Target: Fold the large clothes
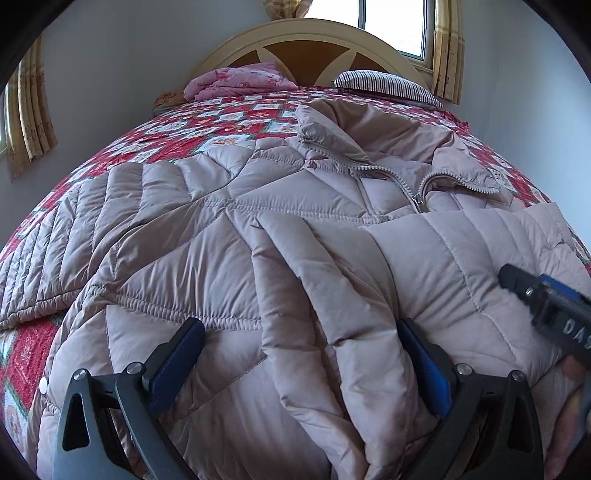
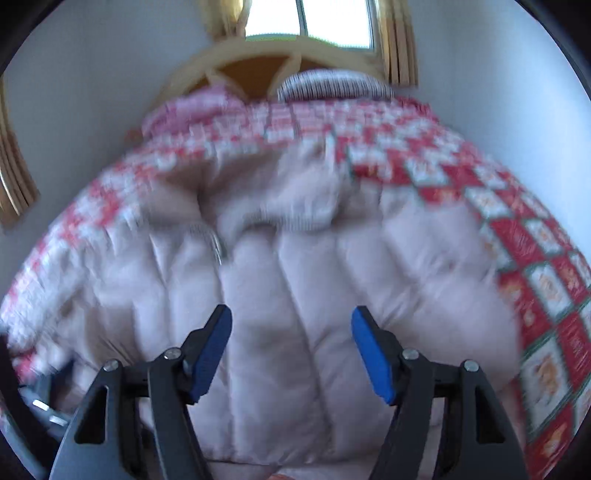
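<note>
A pale pink-beige puffer jacket (image 1: 207, 229) lies front up on the bed, collar toward the headboard, its zipper (image 1: 406, 188) partly undone. One sleeve (image 1: 314, 295) is folded across the body. My left gripper (image 1: 301, 365) hovers low over the jacket with its jaws wide open; the folded sleeve runs between the blue pads (image 1: 177, 365), which do not pinch it. Part of my right gripper (image 1: 543, 295) shows at the right edge, with a hand (image 1: 569, 406) behind it. In the blurred right wrist view, my right gripper (image 2: 291, 350) stands open above the jacket (image 2: 280, 280), with nothing clamped.
A red patchwork quilt (image 1: 221, 122) covers the bed. A pink pillow (image 1: 236, 79) and a striped pillow (image 1: 384, 86) lie by the arched headboard (image 1: 306, 51). A window (image 1: 395, 22) with yellow curtains (image 1: 448, 48) is behind. Pale walls flank the bed.
</note>
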`<state>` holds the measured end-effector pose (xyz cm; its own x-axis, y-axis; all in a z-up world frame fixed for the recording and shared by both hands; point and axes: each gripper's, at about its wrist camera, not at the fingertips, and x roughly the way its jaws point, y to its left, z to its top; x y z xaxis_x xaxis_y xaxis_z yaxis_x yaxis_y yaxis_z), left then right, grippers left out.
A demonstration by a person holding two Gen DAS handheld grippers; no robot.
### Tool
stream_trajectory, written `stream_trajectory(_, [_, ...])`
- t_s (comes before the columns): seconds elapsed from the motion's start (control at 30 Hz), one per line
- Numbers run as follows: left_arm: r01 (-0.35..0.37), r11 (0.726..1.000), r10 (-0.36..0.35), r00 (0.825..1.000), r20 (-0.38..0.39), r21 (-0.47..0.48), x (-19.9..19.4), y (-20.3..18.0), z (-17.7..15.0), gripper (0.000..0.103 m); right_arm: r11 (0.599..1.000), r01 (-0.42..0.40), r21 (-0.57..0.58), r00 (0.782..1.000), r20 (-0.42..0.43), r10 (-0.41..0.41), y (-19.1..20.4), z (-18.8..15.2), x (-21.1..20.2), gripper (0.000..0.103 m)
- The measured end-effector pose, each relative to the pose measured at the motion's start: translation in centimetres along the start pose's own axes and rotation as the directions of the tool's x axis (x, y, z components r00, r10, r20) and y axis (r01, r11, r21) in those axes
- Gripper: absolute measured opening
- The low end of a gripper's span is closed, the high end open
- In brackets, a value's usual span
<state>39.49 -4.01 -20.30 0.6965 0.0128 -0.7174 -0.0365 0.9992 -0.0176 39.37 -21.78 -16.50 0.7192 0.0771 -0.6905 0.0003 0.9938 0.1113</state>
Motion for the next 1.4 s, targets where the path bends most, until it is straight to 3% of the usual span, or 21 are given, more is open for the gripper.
stream_trajectory(0.33, [-0.005, 1.0, 0.006, 0.999, -0.037, 0.023, 0.3, -0.3, 0.3, 0.102, 1.0, 0.023, 0.001, 0.999, -0.037, -0.023, -0.2, -1.5, 2.6, 0.074])
stream_trajectory(0.5, [0.056, 0.998, -0.056, 0.997, -0.052, -0.001, -2.2, 1.5, 0.7, 0.102, 0.999, 0.033, -0.009, 0.999, -0.039, -0.033, 0.1, -1.9, 2.5, 0.075])
stream_trajectory(0.63, [0.049, 0.998, -0.048, 0.998, 0.038, -0.039, -7.6, 6.4, 0.5, 0.102, 1.0, 0.02, 0.003, 0.999, -0.033, -0.02, -0.2, -1.9, 2.4, 0.075])
stream_trajectory(0.73, [-0.06, 0.995, 0.067, 0.993, 0.092, -0.076, -10.5, 12.2, -0.2, 0.102, 1.0, 0.019, 0.005, 0.999, -0.03, -0.019, -0.2, -1.9, 2.4, 0.075])
stream_trajectory(0.8, [-0.125, 0.984, 0.137, 0.987, 0.088, -0.131, -11.3, 17.0, -0.8, 0.102, 1.0, 0.019, 0.005, 0.999, -0.028, -0.019, -0.1, -1.8, 2.4, 0.075])
stream_trajectory(0.9, [-0.218, 0.937, 0.24, 0.97, 0.049, -0.274, -11.6, 25.2, -2.3, 0.102, 1.0, 0.017, 0.008, 1.0, -0.024, -0.016, -0.1, -1.9, 2.3, 0.076])
stream_trajectory(0.97, [-0.259, 0.881, 0.286, 0.958, 0.01, -0.396, -11.6, 30.5, -3.5, 0.102, 1.0, 0.016, 0.01, 1.0, -0.022, -0.015, -0.1, -1.9, 2.2, 0.076])
stream_trajectory(1.07, [-0.212, 0.778, 0.272, 0.962, 0.013, -0.591, -11.6, 37.1, -5.2, 0.102, 1.0, 0.015, 0.012, 1.0, -0.017, -0.014, -0.1, -2.0, 2.1, 0.076])
stream_trajectory(1.17, [-0.153, 0.686, 0.247, 0.969, 0.03, -0.711, -11.0, 40.8, -6.3, 0.102, 1.0, 0.015, 0.012, 1.0, -0.015, -0.015, -0.1, -2.0, 2.1, 0.076])
stream_trajectory(1.23, [-0.145, 0.659, 0.248, 0.968, 0.031, -0.738, -10.0, 41.8, -6.2, 0.102, 1.0, 0.015, 0.011, 1.0, -0.013, -0.015, -0.1, -2.0, 2.1, 0.077])
stream_trajectory(1.33, [-0.17, 0.644, 0.252, 0.968, -0.002, -0.746, -8.2, 42.5, -5.9, 0.101, 1.0, 0.01, 0.015, 1.0, -0.009, -0.01, -0.2, -1.9, 2.0, 0.077])
stream_trajectory(1.4, [-0.198, 0.634, 0.266, 0.963, -0.03, -0.747, -7.1, 42.9, -5.7, 0.093, 1.0, 0.008, 0.018, 1.0, -0.007, -0.008, -0.2, -2.0, 2.0, 0.077])
